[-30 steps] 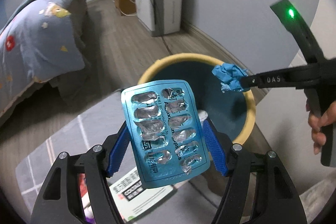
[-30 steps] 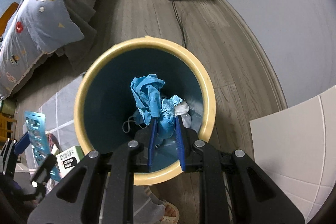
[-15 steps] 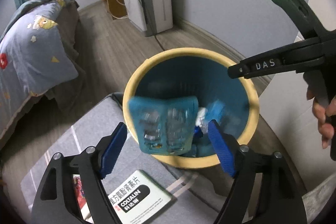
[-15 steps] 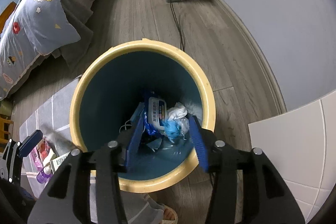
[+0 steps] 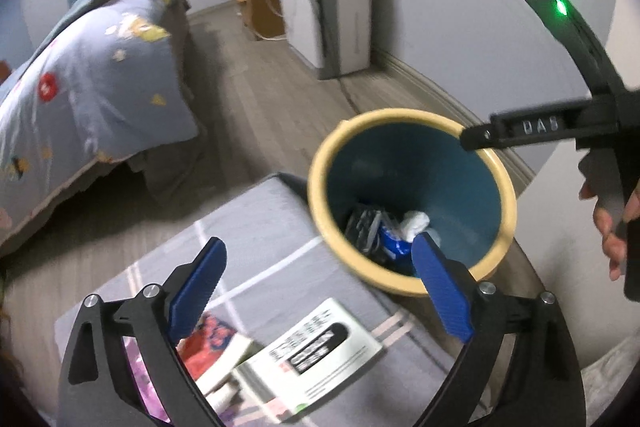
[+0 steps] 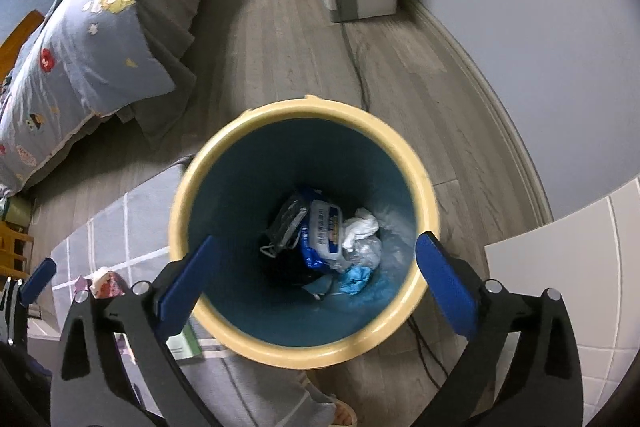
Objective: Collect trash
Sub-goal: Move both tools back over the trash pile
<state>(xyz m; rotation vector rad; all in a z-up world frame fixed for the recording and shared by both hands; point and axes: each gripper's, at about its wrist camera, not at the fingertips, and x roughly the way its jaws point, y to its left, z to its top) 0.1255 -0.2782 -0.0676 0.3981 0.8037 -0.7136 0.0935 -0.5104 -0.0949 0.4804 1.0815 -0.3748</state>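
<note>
A round bin with a cream rim (image 5: 404, 115) (image 6: 304, 107) and dark teal inside stands on the floor beside a grey mat. Trash lies at its bottom: a dark wrapper (image 6: 288, 219), a blue-and-white packet (image 6: 322, 231), white crumpled paper (image 6: 360, 227) and a blue crumpled piece (image 6: 356, 277). My left gripper (image 5: 316, 287) is open and empty, above the mat just left of the bin. My right gripper (image 6: 312, 277) is open and empty, right above the bin's mouth; its body shows in the left wrist view (image 5: 536, 129).
On the grey mat (image 5: 256, 227) lie a white-and-black box (image 5: 316, 351), a red packet (image 5: 208, 339) and pink items. A bed with a blue quilt (image 5: 80, 87) stands to the left. A white appliance (image 5: 336, 7) stands by the far wall, its cable (image 6: 356, 67) running across the floor.
My left gripper let go of the blue blister pack and my right gripper let go of the blue crumpled piece; both dropped into the bin. Both grippers opened wide and the left pulled back.
</note>
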